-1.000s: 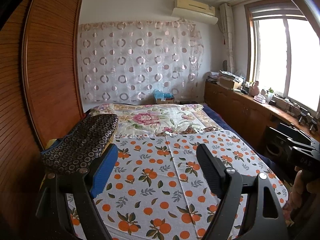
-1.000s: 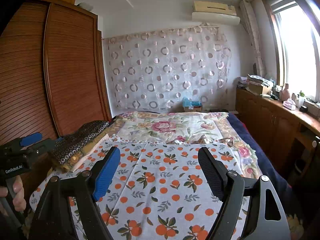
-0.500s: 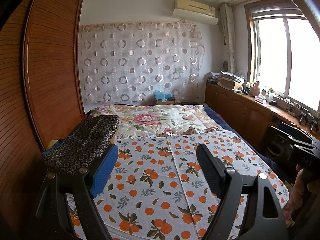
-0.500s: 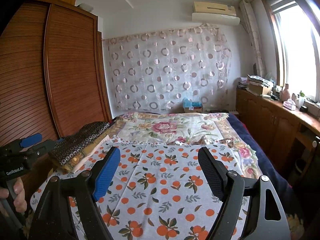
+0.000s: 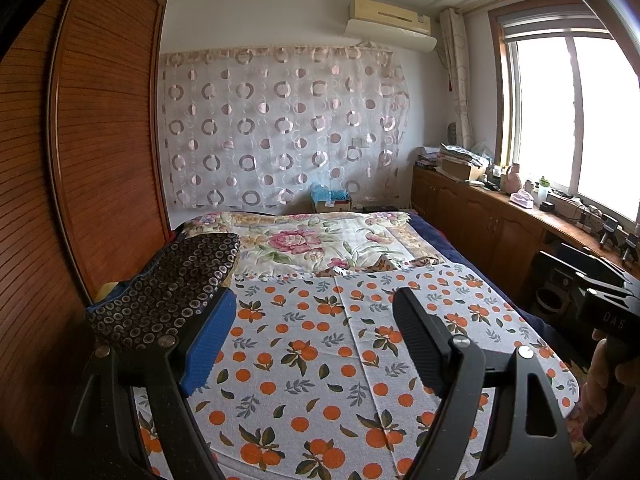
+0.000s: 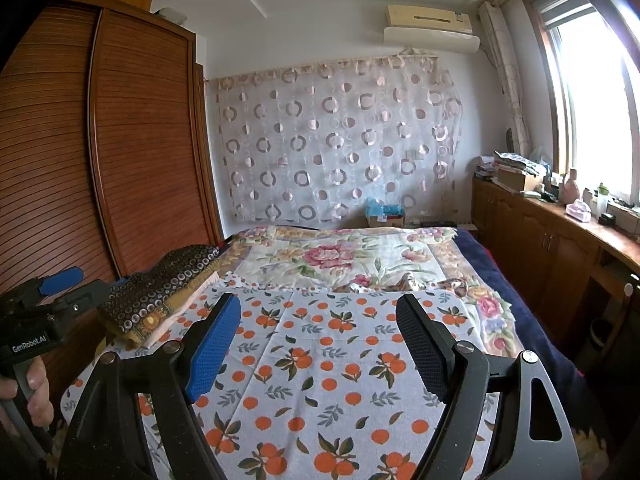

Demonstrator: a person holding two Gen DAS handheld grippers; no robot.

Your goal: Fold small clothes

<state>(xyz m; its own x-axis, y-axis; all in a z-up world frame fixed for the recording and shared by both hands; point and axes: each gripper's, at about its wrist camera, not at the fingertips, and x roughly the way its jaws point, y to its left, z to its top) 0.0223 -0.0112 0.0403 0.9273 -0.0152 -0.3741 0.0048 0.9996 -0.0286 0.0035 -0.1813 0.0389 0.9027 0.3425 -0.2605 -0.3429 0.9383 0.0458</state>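
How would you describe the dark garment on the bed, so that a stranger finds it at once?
Start at the brown slatted wardrobe on the left wall and look down to the bed edge beside it. There a folded pile of clothes lies next to the orange-print cloth. The dark garment is on top, the only fabric covered with small pale rings.

**What I can't make out**

My left gripper hides part of the dark circle-print pile behind its blue finger, and the layers under that pile show only as slivers. The orange-print cloth runs off the bottom edge in both views. The clutter on the window counter is too small to identify.
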